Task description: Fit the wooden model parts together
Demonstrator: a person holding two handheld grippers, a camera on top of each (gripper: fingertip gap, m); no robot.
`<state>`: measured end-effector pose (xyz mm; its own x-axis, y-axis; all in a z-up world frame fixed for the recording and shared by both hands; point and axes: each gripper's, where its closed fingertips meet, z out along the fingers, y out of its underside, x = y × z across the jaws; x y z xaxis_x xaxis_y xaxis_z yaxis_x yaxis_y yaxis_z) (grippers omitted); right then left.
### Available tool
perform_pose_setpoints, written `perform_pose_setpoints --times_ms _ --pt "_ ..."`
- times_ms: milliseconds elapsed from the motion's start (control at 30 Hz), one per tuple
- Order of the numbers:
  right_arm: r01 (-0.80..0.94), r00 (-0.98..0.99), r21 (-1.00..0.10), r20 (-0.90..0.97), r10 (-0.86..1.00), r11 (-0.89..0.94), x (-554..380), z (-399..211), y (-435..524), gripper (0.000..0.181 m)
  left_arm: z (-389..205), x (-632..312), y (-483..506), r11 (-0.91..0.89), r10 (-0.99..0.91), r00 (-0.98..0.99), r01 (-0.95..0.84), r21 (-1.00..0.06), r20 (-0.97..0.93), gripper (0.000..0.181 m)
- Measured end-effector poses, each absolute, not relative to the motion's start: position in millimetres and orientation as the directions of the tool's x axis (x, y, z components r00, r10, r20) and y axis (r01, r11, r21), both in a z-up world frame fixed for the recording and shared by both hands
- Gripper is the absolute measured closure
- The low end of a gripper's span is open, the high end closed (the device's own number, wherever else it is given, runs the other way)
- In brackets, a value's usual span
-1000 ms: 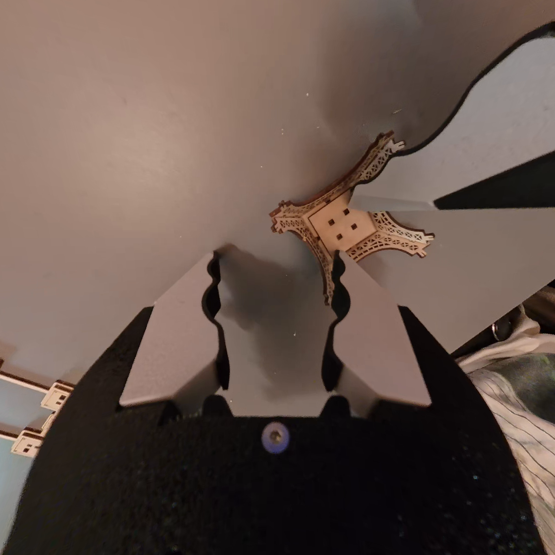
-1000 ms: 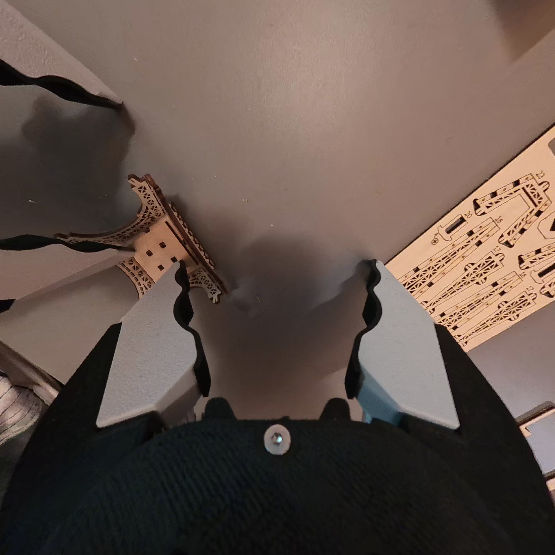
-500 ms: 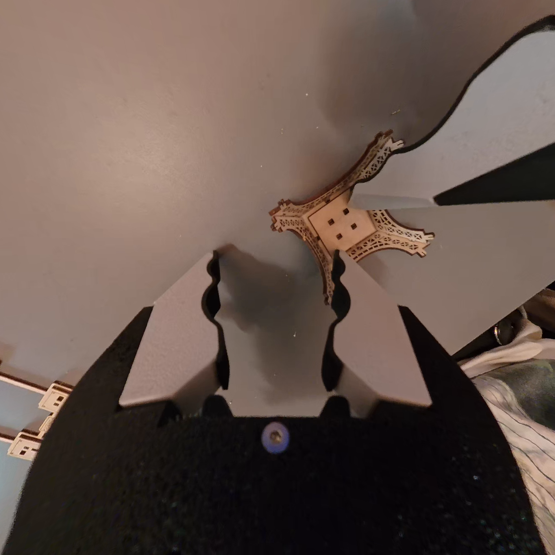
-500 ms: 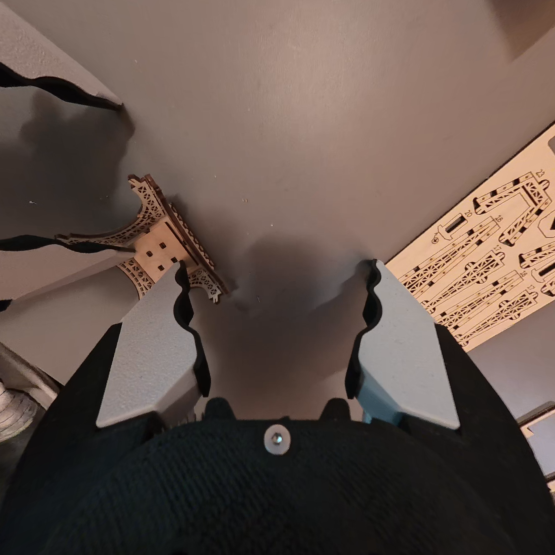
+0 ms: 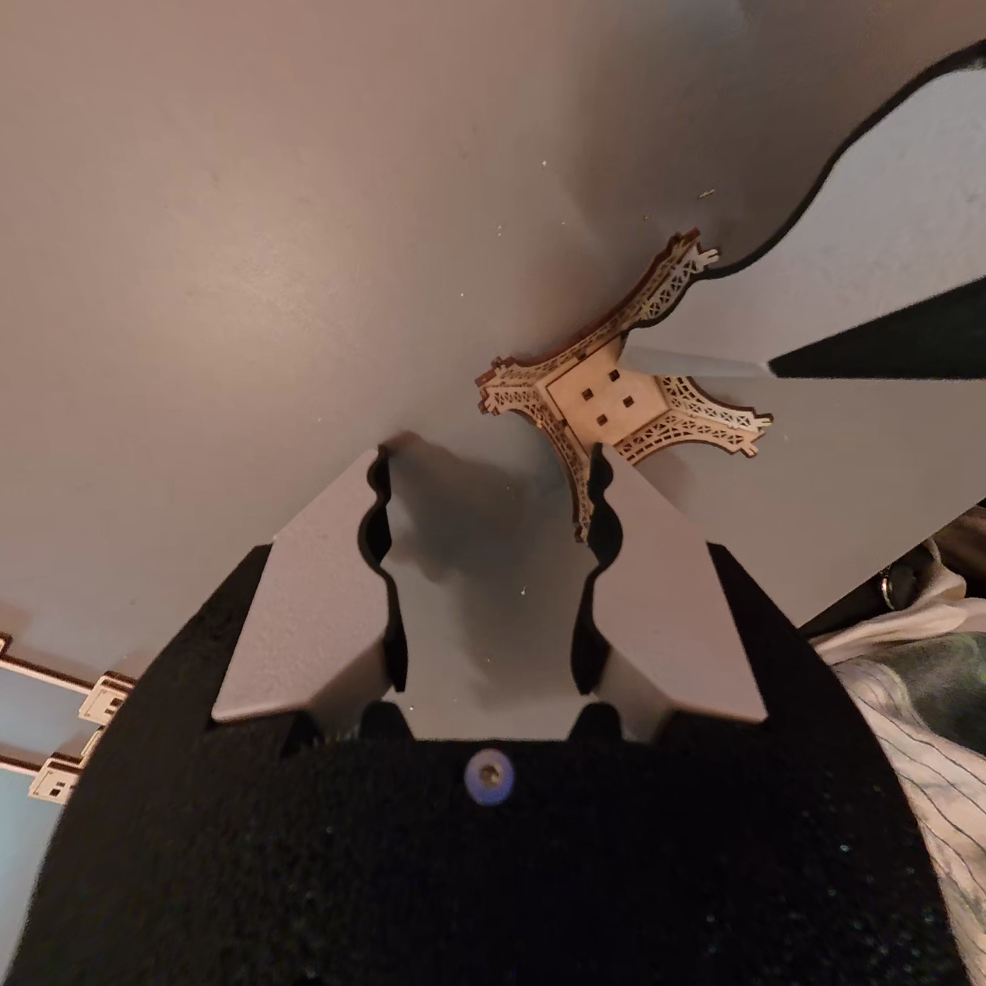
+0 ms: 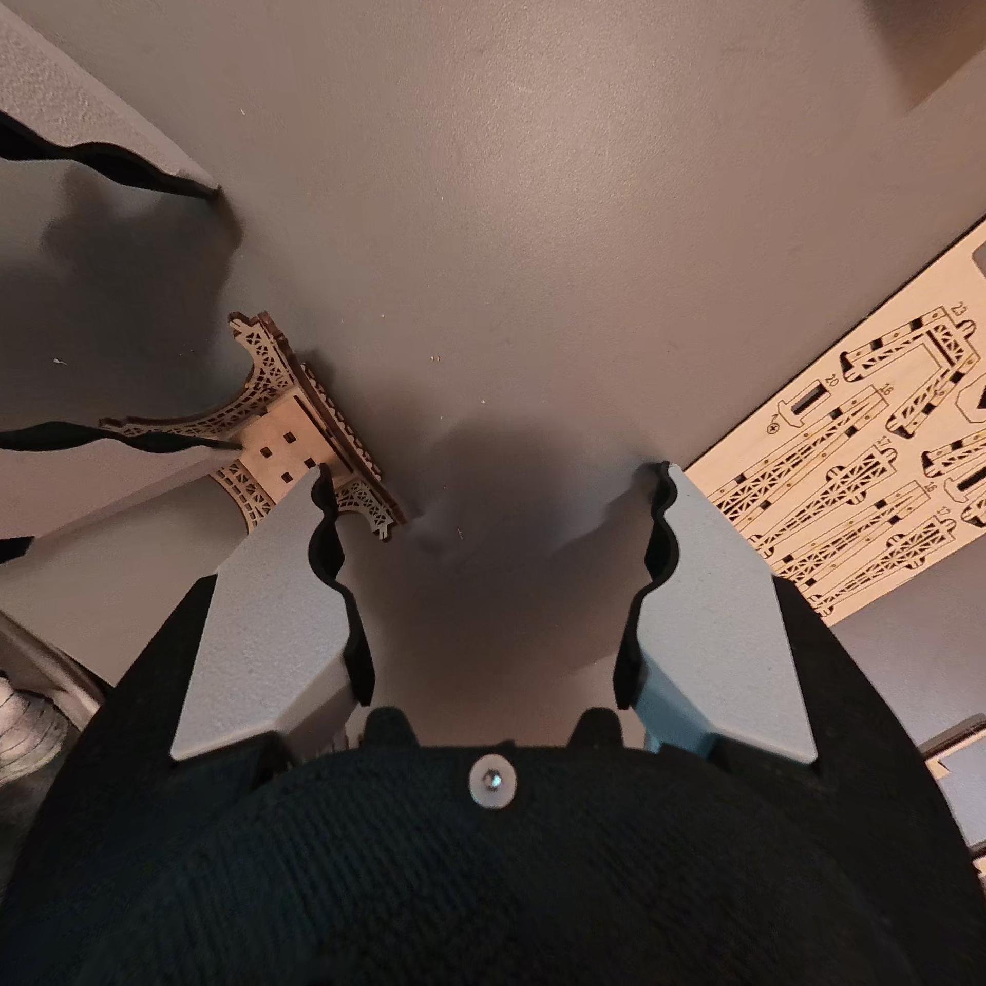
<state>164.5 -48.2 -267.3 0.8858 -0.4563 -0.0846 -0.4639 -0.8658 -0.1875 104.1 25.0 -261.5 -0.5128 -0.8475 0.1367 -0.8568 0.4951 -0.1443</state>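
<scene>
Grey matte table (image 6: 533, 213) carried everything. Wooden tower base (image 5: 603, 397) stood on it, four lattice legs splayed, square platform with four small holes on top. Flat wooden parts sheet (image 6: 875, 453) lay at table's right side in right wrist view, well apart from base. Pale wooden pieces (image 5: 80, 747) showed at lower left edge of left wrist view; mostly hidden. Small specks of debris (image 5: 707, 193) were scattered on surface.

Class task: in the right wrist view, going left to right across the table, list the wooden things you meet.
wooden tower base → sheet of uncut wooden parts
</scene>
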Motion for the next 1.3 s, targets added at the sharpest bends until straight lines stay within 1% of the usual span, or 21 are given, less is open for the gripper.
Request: perform_pose_setpoints --times_ms 33,67,100,133,167,200,267,300,400,500,567,633,700,767,900,967,1000,1067,1200,1267,1300 --pt "-0.466 0.885 -0.186 -0.085 -0.459 -0.865 164 -267 -48 0.065 -261 104 25 0.496 -0.847 -0.514 -0.856 -0.143 0.138 0.108" --pt "-0.467 0.884 -0.187 -0.085 -0.459 -0.864 164 -267 -48 0.065 -261 103 23 0.503 -0.841 -0.521 -0.853 -0.142 0.146 0.114" --pt "-0.466 0.885 -0.193 -0.085 -0.458 -0.864 164 -267 -48 0.065 -260 100 17 0.515 -0.828 -0.533 -0.845 -0.142 0.175 0.126" --pt "-0.468 0.883 -0.196 -0.085 -0.461 -0.862 164 -267 -48 0.065 -258 93 5 0.521 -0.801 -0.541 -0.841 -0.144 0.258 0.158" --pt "-0.469 0.883 -0.201 -0.085 -0.462 -0.86 165 -267 -48 0.065 -258 91 2 0.522 -0.791 -0.54 -0.841 -0.144 0.288 0.162" --pt "-0.465 0.885 -0.204 -0.085 -0.458 -0.861 164 -267 -48 0.065 -259 93 6 0.517 -0.799 -0.537 -0.844 -0.146 0.271 0.149" --pt "-0.456 0.889 -0.227 -0.083 -0.449 -0.861 165 -267 -48 0.065 -259 95 9 0.528 -0.795 -0.548 -0.836 -0.15 0.258 0.147" --pt "-0.456 0.889 -0.226 -0.083 -0.45 -0.861 165 -267 -48 0.065 -259 97 11 0.542 -0.795 -0.562 -0.827 -0.149 0.227 0.14" --pt "-0.459 0.888 -0.223 -0.084 -0.453 -0.86 165 -267 -48 0.064 -260 98 12 0.554 -0.79 -0.576 -0.817 -0.161 0.211 0.138" --pt "-0.46 0.887 -0.232 -0.084 -0.453 -0.857 165 -267 -48 0.064 -259 96 10 0.555 -0.785 -0.583 -0.812 -0.18 0.21 0.143" --pt "-0.458 0.888 -0.242 -0.084 -0.452 -0.855 165 -267 -48 0.064 -259 95 8 0.539 -0.784 -0.57 -0.821 -0.187 0.244 0.147" --pt "-0.459 0.887 -0.245 -0.084 -0.453 -0.854 165 -267 -48 0.064 -259 95 8 0.534 -0.786 -0.564 -0.826 -0.179 0.253 0.147" --pt "-0.46 0.887 -0.24 -0.084 -0.454 -0.855 165 -267 -48 0.064 -259 94 5 0.559 -0.776 -0.586 -0.811 -0.175 0.235 0.153" --pt "-0.46 0.887 -0.233 -0.084 -0.453 -0.857 165 -267 -48 0.064 -258 92 1 0.574 -0.762 -0.602 -0.798 -0.181 0.237 0.162" --pt "-0.457 0.889 -0.238 -0.084 -0.451 -0.857 165 -267 -48 0.064 -259 92 2 0.539 -0.768 -0.569 -0.822 -0.182 0.295 0.159" --pt "-0.458 0.888 -0.232 -0.084 -0.451 -0.858 164 -267 -48 0.064 -259 91 1 0.54 -0.763 -0.572 -0.82 -0.189 0.303 0.161" --pt "-0.456 0.889 -0.23 -0.084 -0.45 -0.86 165 -267 -48 0.065 -258 91 0 0.556 -0.752 -0.591 -0.807 -0.199 0.292 0.164" --pt "-0.455 0.89 -0.222 -0.083 -0.448 -0.862 165 -267 -48 0.065 -257 93 1 0.585 -0.743 -0.621 -0.784 -0.207 0.252 0.161" --pt "-0.448 0.894 -0.216 -0.082 -0.441 -0.868 165 -267 -48 0.065 -255 91 -1 0.657 -0.687 -0.689 -0.725 -0.209 0.231 0.163" --pt "-0.444 0.896 -0.219 -0.082 -0.437 -0.869 165 -267 -48 0.064 -247 90 0 0.692 -0.643 -0.736 -0.677 -0.252 0.213 0.165" --pt "-0.442 0.896 -0.222 -0.081 -0.436 -0.869 165 -268 -48 0.064 -240 91 -2 0.695 -0.618 -0.756 -0.654 -0.297 0.217 0.166"
